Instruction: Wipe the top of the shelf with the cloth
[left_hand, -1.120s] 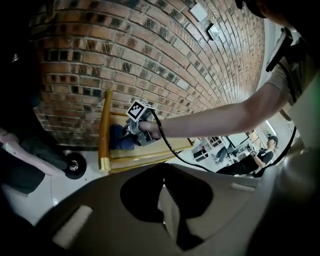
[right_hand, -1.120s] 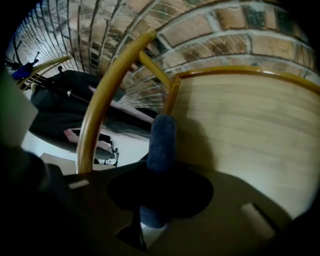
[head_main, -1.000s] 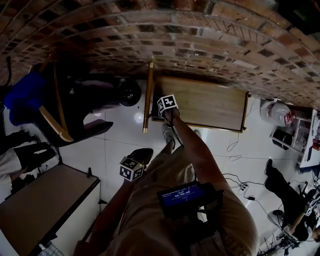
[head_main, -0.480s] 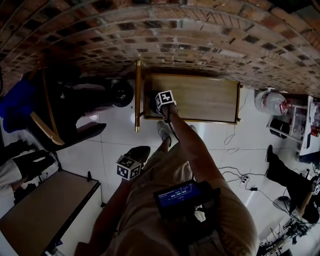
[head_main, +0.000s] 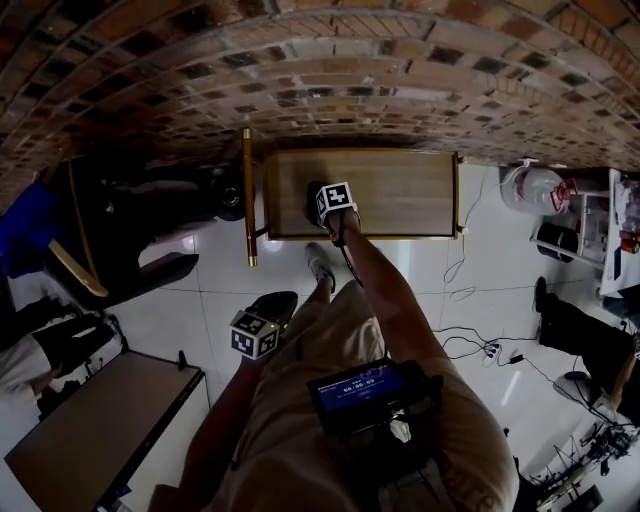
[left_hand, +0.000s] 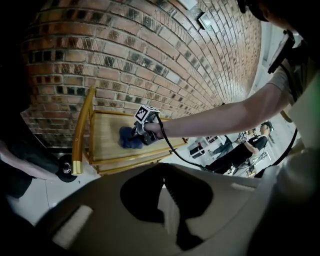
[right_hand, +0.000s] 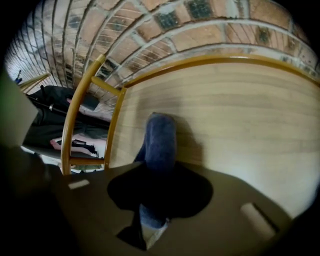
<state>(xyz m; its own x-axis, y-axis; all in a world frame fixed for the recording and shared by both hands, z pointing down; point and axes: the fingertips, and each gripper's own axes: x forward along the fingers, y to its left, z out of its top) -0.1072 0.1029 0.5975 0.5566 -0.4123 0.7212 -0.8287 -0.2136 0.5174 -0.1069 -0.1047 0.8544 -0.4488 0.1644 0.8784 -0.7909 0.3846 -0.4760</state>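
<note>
The shelf's wooden top lies against the brick wall, with a raised golden rim. A blue cloth rests on its left part, and my right gripper is shut on it and presses it onto the wood. In the head view the right gripper stands over the shelf's left third, its marker cube up. The left gripper view shows that gripper and the cloth from the side. My left gripper hangs beside my hip over the floor, jaws together with nothing in them.
A golden handle rail ends the shelf on the left. Dark bags and a chair stand further left, a table at lower left. At the right are a water jug, floor cables and a seated person.
My right gripper has slid the cloth to the right along the shelf top, away from the left rim. The head view has shifted; the left gripper has stayed by my side.
</note>
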